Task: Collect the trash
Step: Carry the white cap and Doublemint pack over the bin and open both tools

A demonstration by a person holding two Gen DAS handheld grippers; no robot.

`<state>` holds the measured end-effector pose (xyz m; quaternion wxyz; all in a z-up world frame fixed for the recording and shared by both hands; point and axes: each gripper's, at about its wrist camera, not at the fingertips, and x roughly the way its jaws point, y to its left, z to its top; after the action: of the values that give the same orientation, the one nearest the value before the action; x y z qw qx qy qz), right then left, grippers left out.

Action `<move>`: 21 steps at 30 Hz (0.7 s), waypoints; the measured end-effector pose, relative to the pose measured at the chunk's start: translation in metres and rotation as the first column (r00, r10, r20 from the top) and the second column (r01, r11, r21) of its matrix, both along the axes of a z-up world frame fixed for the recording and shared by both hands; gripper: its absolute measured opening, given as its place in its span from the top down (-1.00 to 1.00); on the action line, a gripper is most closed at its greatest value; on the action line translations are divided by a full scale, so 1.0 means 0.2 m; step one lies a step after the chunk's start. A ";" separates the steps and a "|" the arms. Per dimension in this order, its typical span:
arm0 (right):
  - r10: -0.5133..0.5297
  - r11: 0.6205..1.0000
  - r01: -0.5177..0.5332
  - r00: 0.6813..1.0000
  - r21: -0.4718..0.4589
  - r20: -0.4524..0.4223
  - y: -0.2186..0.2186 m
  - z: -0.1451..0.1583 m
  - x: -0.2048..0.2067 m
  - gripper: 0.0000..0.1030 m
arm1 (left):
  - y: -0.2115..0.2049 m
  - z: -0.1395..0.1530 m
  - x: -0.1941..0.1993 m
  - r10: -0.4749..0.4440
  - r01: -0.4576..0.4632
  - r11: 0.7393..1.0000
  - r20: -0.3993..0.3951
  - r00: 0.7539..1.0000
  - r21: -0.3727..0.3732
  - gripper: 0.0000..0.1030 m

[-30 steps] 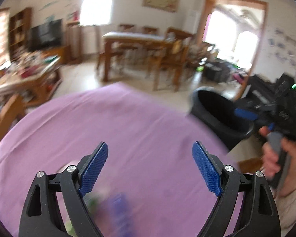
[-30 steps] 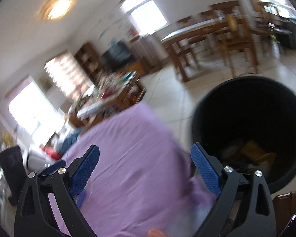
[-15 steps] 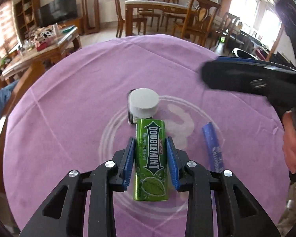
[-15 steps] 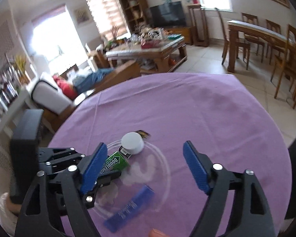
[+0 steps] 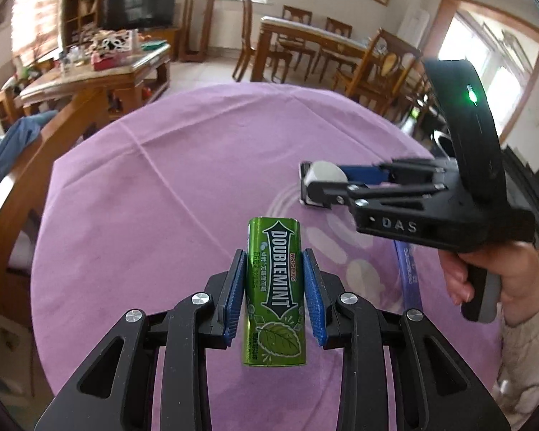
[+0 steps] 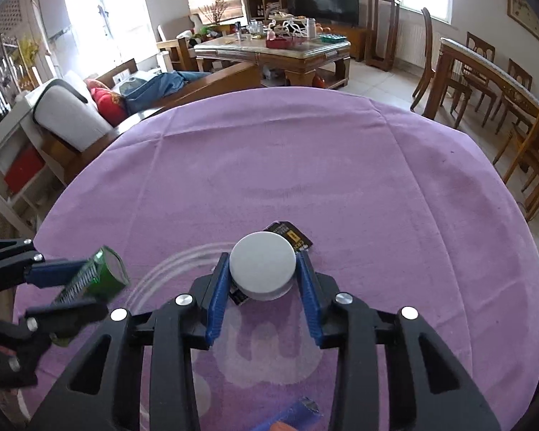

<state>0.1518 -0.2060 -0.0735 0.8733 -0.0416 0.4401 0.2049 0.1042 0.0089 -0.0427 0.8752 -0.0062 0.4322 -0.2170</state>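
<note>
Fingers [image 5: 236,291] of left gripper [image 5: 273,292] had clamped green Doublemint gum pack [image 5: 275,296], lifted off purple-clothed worktop [image 5: 169,215]; right gripper [image 6: 263,289] fingers closing round white-capped black container [image 6: 262,267]; bin next.

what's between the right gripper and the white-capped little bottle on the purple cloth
Nothing visible. The right gripper has its blue pads either side of the white-capped bottle, jaws closing on it, pads at its cap.

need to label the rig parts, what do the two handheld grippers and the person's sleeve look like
Both the left gripper and right gripper are matte black plastic with open triangular cut-outs, silver pivot screws and ridged blue finger pads. The right one carries raised "DAS" lettering, a small green light and a grey handle trigger. The visible sleeve is cream knit.
</note>
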 end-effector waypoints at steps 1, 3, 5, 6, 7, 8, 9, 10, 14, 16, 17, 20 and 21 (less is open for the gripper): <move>-0.005 1.000 0.004 1.000 0.016 0.007 -0.01 0.01 -0.01 0.29 | 0.00 0.01 0.00 0.004 -0.004 1.000 0.006 1.000 -0.014 0.39; -0.015 0.997 0.013 1.000 0.070 0.027 -0.08 0.06 -0.03 0.29 | -0.01 0.02 0.00 0.003 -0.002 0.999 0.018 1.000 -0.037 0.39; -0.031 0.993 0.025 0.998 0.117 0.055 -0.14 0.12 -0.06 0.29 | -0.04 0.05 -0.01 -0.005 0.007 0.999 0.037 0.999 -0.052 0.39; -0.047 0.989 0.036 0.996 0.145 0.073 -0.19 0.16 -0.08 0.29 | -0.07 0.07 -0.01 -0.011 0.014 0.998 0.050 0.999 -0.057 0.39; -0.059 0.985 0.044 0.994 0.165 0.087 -0.22 0.18 -0.10 0.29 | -0.09 0.08 -0.01 -0.015 0.019 0.998 0.061 0.998 -0.066 0.39; -0.071 0.982 0.052 0.992 0.183 0.101 -0.26 0.21 -0.13 0.29 | -0.11 0.10 -0.01 -0.021 0.027 0.997 0.073 0.997 -0.078 0.39; -0.090 0.976 0.064 0.989 0.208 0.120 -0.31 0.25 -0.16 0.29 | -0.14 0.11 -0.01 -0.028 0.035 0.996 0.085 0.996 -0.088 0.39; -0.110 0.970 0.075 0.984 0.233 0.139 -0.37 0.28 -0.20 0.29 | -0.19 0.15 -0.02 -0.038 0.049 0.994 0.105 0.994 -0.102 0.39; -0.194 0.941 0.124 0.961 0.315 0.199 -0.58 0.38 -0.31 0.29 | -0.36 0.23 -0.06 -0.086 0.106 0.987 0.166 0.982 -0.121 0.39; -0.259 0.917 0.163 0.937 0.363 0.234 -0.73 0.44 -0.39 0.29 | -0.48 0.28 -0.08 -0.115 0.142 0.982 0.201 0.973 -0.127 0.39; -0.286 0.908 0.181 0.926 0.377 0.245 -0.79 0.45 -0.41 0.29 | -0.53 0.29 -0.09 -0.124 0.153 0.980 0.211 0.970 -0.130 0.39; -0.376 0.875 0.240 0.885 0.421 0.276 -1.00 0.50 -0.49 0.29 | -0.72 0.34 -0.11 -0.167 0.203 0.969 0.233 0.958 -0.140 0.39; -0.409 0.862 0.263 0.866 0.434 0.288 -1.08 0.51 -0.53 0.29 | -0.77 0.35 -0.12 -0.177 0.214 0.966 0.237 0.955 -0.142 0.39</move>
<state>0.0464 -0.4229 0.0294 0.9538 0.1694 0.2192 0.1162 0.0807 -0.1454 0.0267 0.8885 -0.0121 0.3106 -0.3375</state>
